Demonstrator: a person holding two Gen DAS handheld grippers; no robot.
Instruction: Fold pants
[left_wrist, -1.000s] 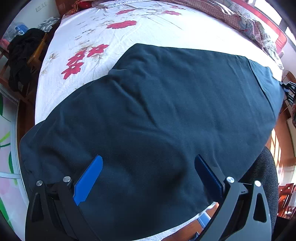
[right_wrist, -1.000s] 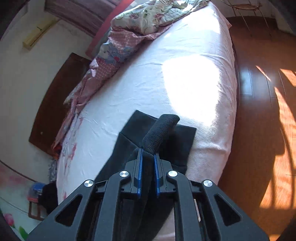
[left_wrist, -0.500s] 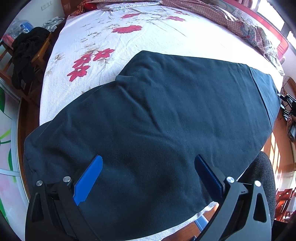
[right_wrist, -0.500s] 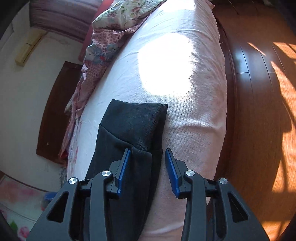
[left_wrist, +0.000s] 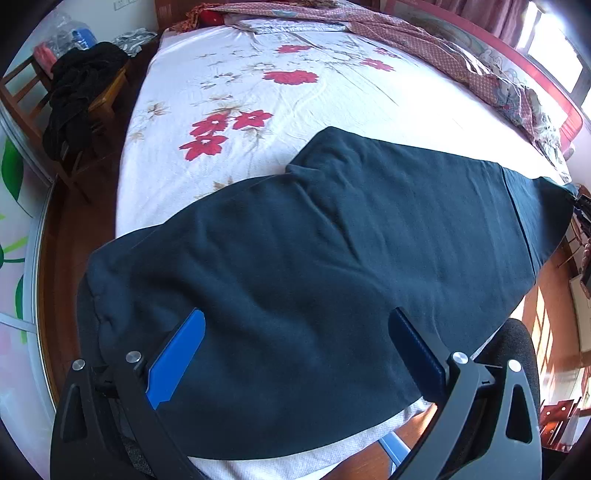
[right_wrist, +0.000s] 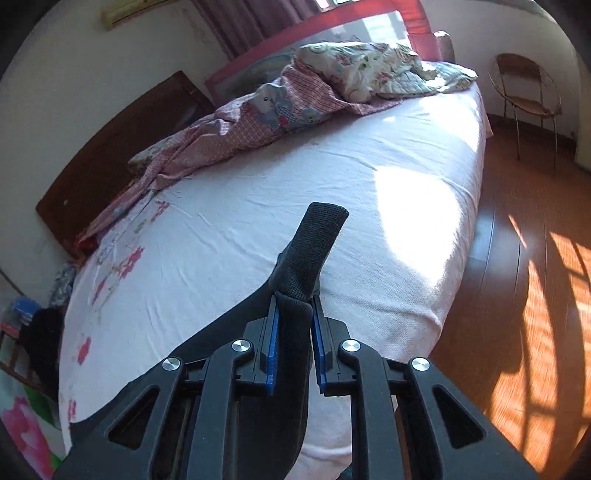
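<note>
Lengthwise, the dark pants (left_wrist: 332, 258) lie flat along the near edge of the bed (left_wrist: 258, 96), already doubled leg on leg, with the long axis running from the waist end by the left gripper (left_wrist: 295, 350) to the cuff end far off on the right of the left wrist view. The left gripper hovers over the waist end with its 2 blue pads (left_wrist: 177, 354) spread wide and nothing between them; whether they touch the cloth cannot be told. The right gripper (right_wrist: 293, 325) has just been closing, and in its own view the jaws are nearly together, pinching the ribbed cuff (right_wrist: 314, 243), which stands up beyond the fingertips while the rest of the leg hangs back under the gripper toward the bed. So the right hand has the cuff end and the left hand is the nearer one to the waist. Judging from this, the coming fold would carry the cuff along the long axis toward the waist, over the left gripper's side.
</note>
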